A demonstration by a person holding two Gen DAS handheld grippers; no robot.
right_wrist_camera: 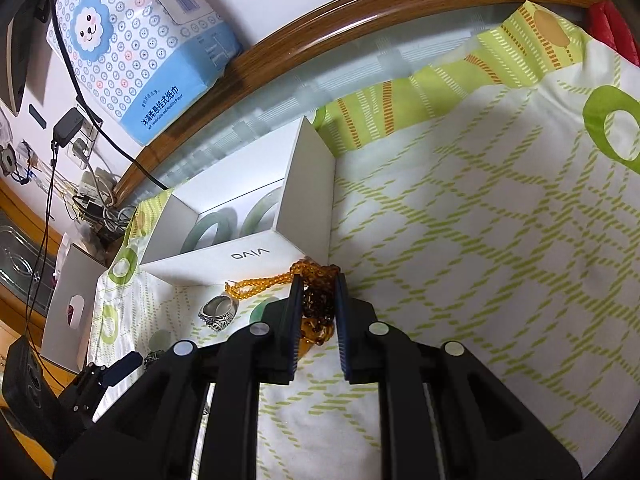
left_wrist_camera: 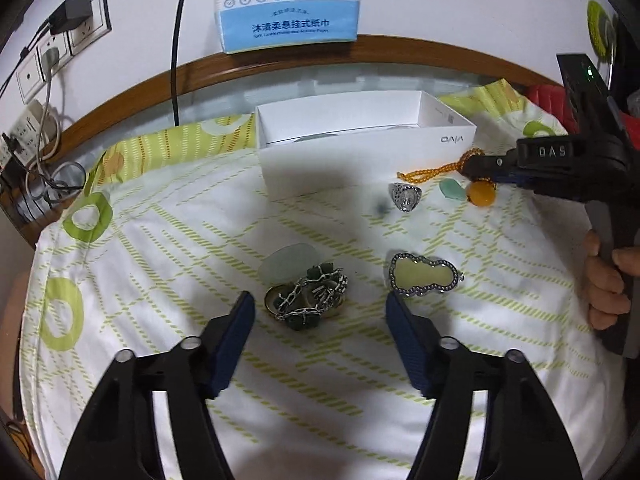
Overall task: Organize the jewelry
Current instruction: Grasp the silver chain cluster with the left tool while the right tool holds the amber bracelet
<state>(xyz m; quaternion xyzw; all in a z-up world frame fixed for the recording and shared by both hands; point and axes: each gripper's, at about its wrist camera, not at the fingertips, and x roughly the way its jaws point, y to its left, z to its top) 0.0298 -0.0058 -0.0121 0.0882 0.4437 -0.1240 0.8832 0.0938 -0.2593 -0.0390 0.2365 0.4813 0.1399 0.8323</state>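
Note:
My left gripper [left_wrist_camera: 320,304] is open just above the cloth, with a chain and dark-stone bracelet pile [left_wrist_camera: 308,296] between its fingertips. A gourd-shaped pendant [left_wrist_camera: 424,276] lies to its right. My right gripper [right_wrist_camera: 318,284] is shut on the amber bead necklace [right_wrist_camera: 316,300] beside the white box [right_wrist_camera: 256,252]; it also shows in the left wrist view [left_wrist_camera: 480,164]. Jade bangles [right_wrist_camera: 216,228] lie in the box. A silver ring [left_wrist_camera: 406,197] and a green stone [left_wrist_camera: 452,191] lie near the necklace, whose amber ball [left_wrist_camera: 482,194] rests on the cloth.
The green-patterned cloth [left_wrist_camera: 160,264] covers a glass table with a wooden rim [left_wrist_camera: 140,88]. A tissue pack [left_wrist_camera: 288,4] hangs on the wall behind. Sockets and cables [left_wrist_camera: 44,80] crowd the left. A pale disc [left_wrist_camera: 288,260] lies behind the bracelet pile.

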